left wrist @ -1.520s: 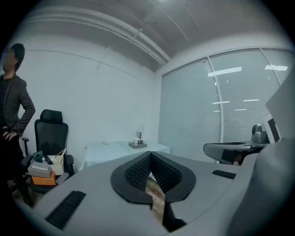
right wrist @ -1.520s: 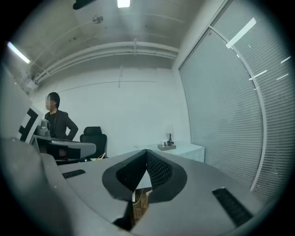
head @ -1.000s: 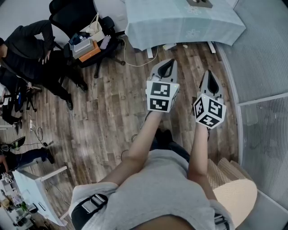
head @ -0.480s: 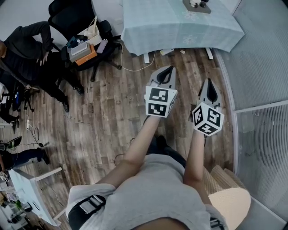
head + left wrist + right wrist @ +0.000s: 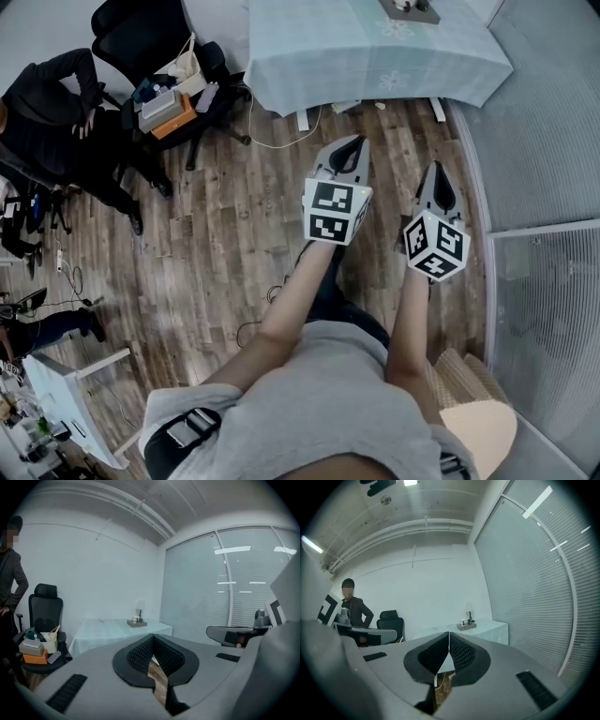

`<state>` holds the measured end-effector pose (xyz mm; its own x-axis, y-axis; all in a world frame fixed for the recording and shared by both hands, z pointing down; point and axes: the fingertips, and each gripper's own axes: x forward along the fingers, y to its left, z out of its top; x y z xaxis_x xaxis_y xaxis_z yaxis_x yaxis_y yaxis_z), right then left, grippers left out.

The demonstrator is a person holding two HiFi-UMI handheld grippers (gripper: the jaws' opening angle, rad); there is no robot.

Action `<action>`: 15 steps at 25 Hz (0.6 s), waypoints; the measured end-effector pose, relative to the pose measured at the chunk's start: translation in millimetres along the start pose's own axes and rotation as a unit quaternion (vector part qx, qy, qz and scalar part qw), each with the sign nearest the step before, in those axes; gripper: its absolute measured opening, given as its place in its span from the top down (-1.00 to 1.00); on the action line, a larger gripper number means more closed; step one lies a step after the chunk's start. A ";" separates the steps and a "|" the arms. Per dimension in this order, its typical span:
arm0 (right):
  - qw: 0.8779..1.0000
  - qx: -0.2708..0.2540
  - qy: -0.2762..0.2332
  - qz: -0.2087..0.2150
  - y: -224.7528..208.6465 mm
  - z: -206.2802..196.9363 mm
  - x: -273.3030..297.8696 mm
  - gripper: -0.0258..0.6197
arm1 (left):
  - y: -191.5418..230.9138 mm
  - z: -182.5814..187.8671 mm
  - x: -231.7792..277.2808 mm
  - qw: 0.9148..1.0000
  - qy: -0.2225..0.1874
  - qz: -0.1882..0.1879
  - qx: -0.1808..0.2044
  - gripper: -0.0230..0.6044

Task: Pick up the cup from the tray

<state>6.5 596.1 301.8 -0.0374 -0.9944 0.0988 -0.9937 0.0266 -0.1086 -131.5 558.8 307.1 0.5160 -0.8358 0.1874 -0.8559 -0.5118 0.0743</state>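
A table under a pale blue cloth (image 5: 375, 52) stands ahead across the wooden floor. On it rests a small dark tray (image 5: 410, 9), half cut off by the picture's top edge. In the left gripper view the tray (image 5: 137, 623) carries a small white cup (image 5: 133, 618) beside a dark upright item. The right gripper view shows the same tray (image 5: 466, 626) and cup (image 5: 462, 621), both far off. My left gripper (image 5: 349, 145) and right gripper (image 5: 439, 173) point level toward the table, well short of it. Both are shut with nothing in them.
A person in dark clothes (image 5: 47, 94) sits at the left. Beside them is a black office chair loaded with boxes (image 5: 164, 89). Cables (image 5: 272, 131) trail near the table legs. A glass wall with blinds (image 5: 553, 141) runs along the right, and a white desk (image 5: 66, 403) stands at lower left.
The table and tray have drawn a little further into the head view as I walk toward them. Both grippers moved forward together and stayed shut.
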 end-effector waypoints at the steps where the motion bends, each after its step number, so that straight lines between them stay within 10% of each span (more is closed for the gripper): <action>1: 1.000 0.004 0.001 0.000 -1.0 0.0 8.4 0.90 | 4.8 1.2 6.5 1.000 0.000 0.000 0.000 0.91; 15: 1.000 0.018 -0.001 -0.008 0.1 26.4 176.5 0.89 | 98.8 50.8 145.1 1.000 -0.007 -0.007 -0.002 0.91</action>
<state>2.5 417.9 293.2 -0.0216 -0.9949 0.0985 -0.9898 0.0075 -0.1420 -139.5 376.9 291.9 0.5282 -0.8312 0.1733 -0.8488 -0.5226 0.0805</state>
